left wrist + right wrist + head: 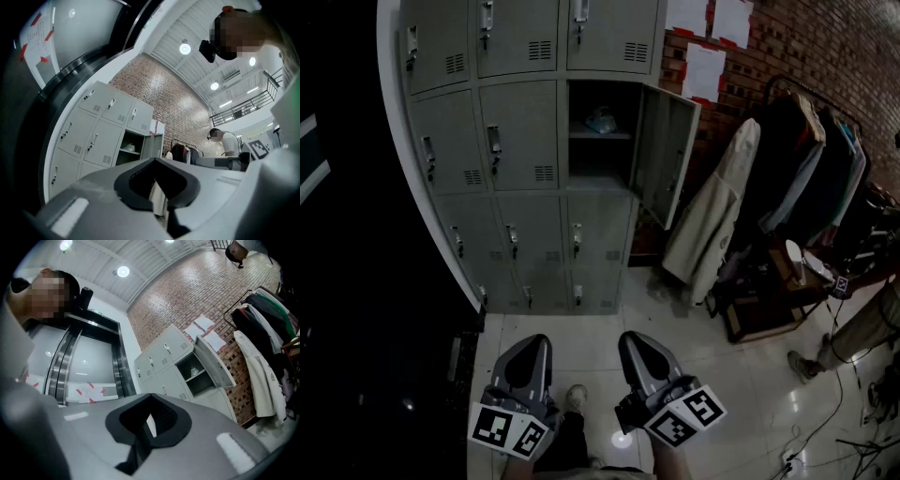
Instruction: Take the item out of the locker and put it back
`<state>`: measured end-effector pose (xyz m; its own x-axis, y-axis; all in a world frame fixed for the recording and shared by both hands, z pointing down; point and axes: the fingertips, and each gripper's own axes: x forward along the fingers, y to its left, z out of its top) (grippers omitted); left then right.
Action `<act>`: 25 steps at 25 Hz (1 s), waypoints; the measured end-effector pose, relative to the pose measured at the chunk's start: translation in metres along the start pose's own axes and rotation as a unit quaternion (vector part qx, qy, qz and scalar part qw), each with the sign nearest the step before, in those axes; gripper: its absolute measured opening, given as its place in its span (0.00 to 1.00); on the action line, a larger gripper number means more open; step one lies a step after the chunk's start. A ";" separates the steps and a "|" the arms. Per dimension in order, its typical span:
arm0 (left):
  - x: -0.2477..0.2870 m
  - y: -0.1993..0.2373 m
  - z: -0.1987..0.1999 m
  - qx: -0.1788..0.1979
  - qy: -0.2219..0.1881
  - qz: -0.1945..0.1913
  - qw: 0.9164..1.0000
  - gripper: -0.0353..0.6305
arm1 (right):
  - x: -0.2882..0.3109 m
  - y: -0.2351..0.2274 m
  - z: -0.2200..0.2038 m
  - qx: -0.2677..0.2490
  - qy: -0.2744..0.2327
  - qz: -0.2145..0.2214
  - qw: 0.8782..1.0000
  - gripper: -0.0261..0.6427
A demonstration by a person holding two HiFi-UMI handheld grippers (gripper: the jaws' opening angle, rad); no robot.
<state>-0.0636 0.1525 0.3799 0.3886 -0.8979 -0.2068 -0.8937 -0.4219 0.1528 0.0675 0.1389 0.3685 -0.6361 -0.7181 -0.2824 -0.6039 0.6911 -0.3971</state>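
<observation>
Facing the grey locker bank [525, 169] from well back, a person [570, 439] has apparently not begun the retrieval: one locker [600, 161] stands open, door [666, 155] swung right, a pale item [602, 120] on its upper shelf [600, 136]. Next move, likely: step forward and reach in. Both closed and empty, the left claw [532, 345] and right claw [636, 342] tilt slightly upward, side by side.

A red brick wall [825, 47] (white paper sheets [705, 70] stuck on it) stands behind a crowded clothes rack [811, 159]. Glossy pale floor tiles [741, 394] lie below, with round ceiling lights [185, 48] overhead.
</observation>
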 end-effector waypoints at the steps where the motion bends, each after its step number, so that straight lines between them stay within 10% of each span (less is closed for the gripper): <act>1: 0.008 0.005 -0.001 0.002 -0.002 -0.002 1.000 0.06 | 0.007 -0.005 0.000 -0.002 0.000 0.002 1.000 0.04; 25: 0.341 0.204 0.019 0.021 -0.053 -0.075 0.996 0.06 | 0.319 -0.185 0.020 -0.048 -0.004 -0.011 0.999 0.04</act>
<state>-0.1174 -0.2369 0.3225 0.4946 -0.8058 -0.3256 -0.8366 -0.5429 0.0728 -0.0143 -0.2200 0.3342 -0.6176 -0.7342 -0.2821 -0.6619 0.6789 -0.3179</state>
